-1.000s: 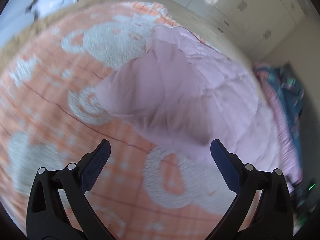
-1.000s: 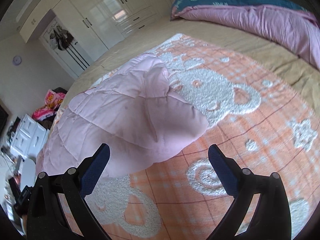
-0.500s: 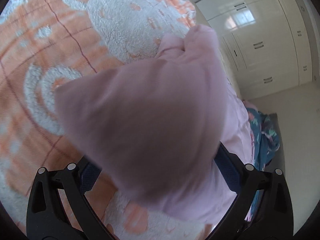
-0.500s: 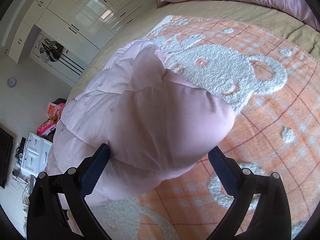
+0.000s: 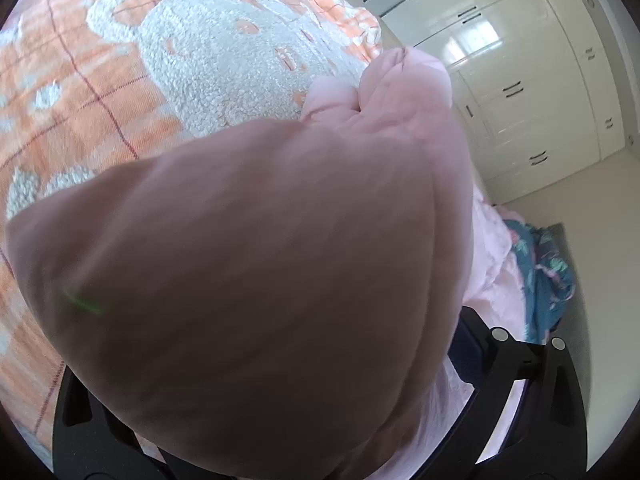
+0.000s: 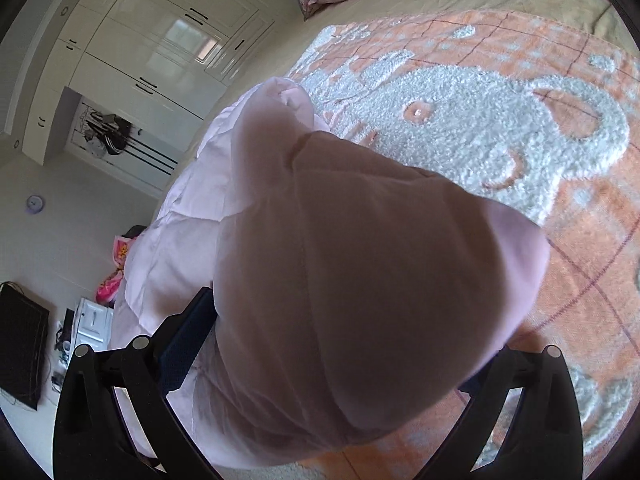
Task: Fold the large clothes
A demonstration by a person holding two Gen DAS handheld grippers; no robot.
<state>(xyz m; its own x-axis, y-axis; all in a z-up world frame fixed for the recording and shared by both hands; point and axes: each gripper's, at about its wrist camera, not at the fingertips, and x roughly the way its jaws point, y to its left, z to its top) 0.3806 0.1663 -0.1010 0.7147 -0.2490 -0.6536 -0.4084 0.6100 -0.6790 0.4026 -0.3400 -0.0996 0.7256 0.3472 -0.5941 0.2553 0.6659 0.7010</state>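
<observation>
Your puffy pink jacket (image 5: 248,280) lies on the orange bear blanket (image 5: 120,92), near its edge by the white wardrobe (image 5: 540,92). You pushed both tools in so each can grab a corner. It looks soft, quilted and bumpy. The left gripper (image 5: 260,380) and right gripper (image 6: 328,344) have their jaws spread wide around jacket folds.

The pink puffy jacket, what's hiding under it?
The pink jacket lies on the orange bear blanket, which shows around it. Whatever lies beneath its middle is covered, and it hides both grippers' fingertips.
</observation>
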